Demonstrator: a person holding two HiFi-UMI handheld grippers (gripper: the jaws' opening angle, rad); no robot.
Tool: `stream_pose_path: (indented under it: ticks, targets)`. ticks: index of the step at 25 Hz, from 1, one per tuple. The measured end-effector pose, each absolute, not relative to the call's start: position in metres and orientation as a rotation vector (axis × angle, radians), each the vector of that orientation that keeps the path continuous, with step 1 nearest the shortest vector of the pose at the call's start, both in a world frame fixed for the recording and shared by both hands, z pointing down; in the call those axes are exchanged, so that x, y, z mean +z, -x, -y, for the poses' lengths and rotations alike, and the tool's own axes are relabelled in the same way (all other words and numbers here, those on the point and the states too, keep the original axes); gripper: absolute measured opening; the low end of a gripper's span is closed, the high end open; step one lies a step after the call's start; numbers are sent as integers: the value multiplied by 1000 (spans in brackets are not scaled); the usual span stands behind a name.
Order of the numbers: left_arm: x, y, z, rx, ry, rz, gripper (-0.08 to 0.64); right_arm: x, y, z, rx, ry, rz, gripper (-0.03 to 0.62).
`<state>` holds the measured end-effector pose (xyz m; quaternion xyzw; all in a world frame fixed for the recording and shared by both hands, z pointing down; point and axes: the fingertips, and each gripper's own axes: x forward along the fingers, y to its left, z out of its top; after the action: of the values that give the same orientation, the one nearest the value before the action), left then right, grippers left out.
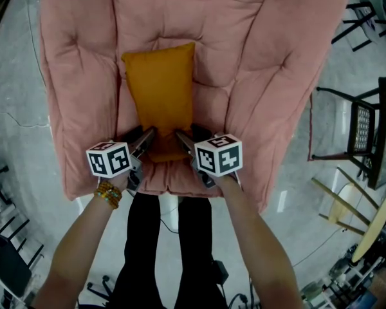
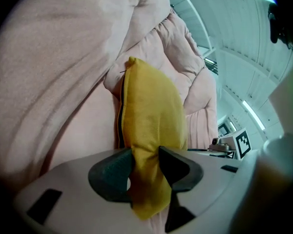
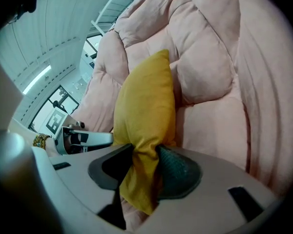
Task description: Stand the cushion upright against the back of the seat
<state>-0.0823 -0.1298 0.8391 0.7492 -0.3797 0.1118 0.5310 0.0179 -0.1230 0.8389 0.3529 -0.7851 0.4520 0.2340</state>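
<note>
- The only print in view is the black-and-white square marker pattern on the cube of each gripper, facing up toward you in the head view.
- Your left gripper (image 1: 143, 136) is clamped on the cushion (image 1: 161, 89). In the left gripper view the two dark pads of the left gripper (image 2: 145, 162) pinch a fold of the yellow fabric. The jaws stand only as far apart as that bunched cloth, and a loose corner hangs below them at 6 o'clock.
- Your right gripper (image 1: 188, 135) grips the cushion the same way. In the right gripper view the right gripper (image 3: 146, 160) has the fabric squeezed between its pads, the ribbed pad at 3 o'clock pressing into it, and a tail of cloth droops past the jaws.
- In the head view the cushion lies in the hollow of the pink padded seat (image 1: 270, 56), with its long side running from 6 to 12 o'clock. Your left jaws hold its 7 o'clock corner and your right jaws its 5 o'clock corner, so the near edge sits between the two grippers.
- From each gripper the cushion (image 2: 151, 116) rises away from the jaws toward 12 o'clock, seen edge-on with pink padding on both sides. Its far end (image 3: 144, 106) reaches the quilted folds of the seat.
- You wear a bead bracelet (image 1: 108, 193) on your left wrist, just behind the left cube.
</note>
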Motion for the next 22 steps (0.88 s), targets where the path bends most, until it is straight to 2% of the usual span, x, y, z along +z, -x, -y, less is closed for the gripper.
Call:
stream_pose_path:
  ticks: [8, 22]
  targets:
    - [832, 81, 127, 306, -1810, 942, 147, 832, -20, 119, 1209, -988, 2149, 146]
    - [810, 79, 125, 369, -1910, 992, 118, 815, -20, 111, 1187, -1035, 2178, 129]
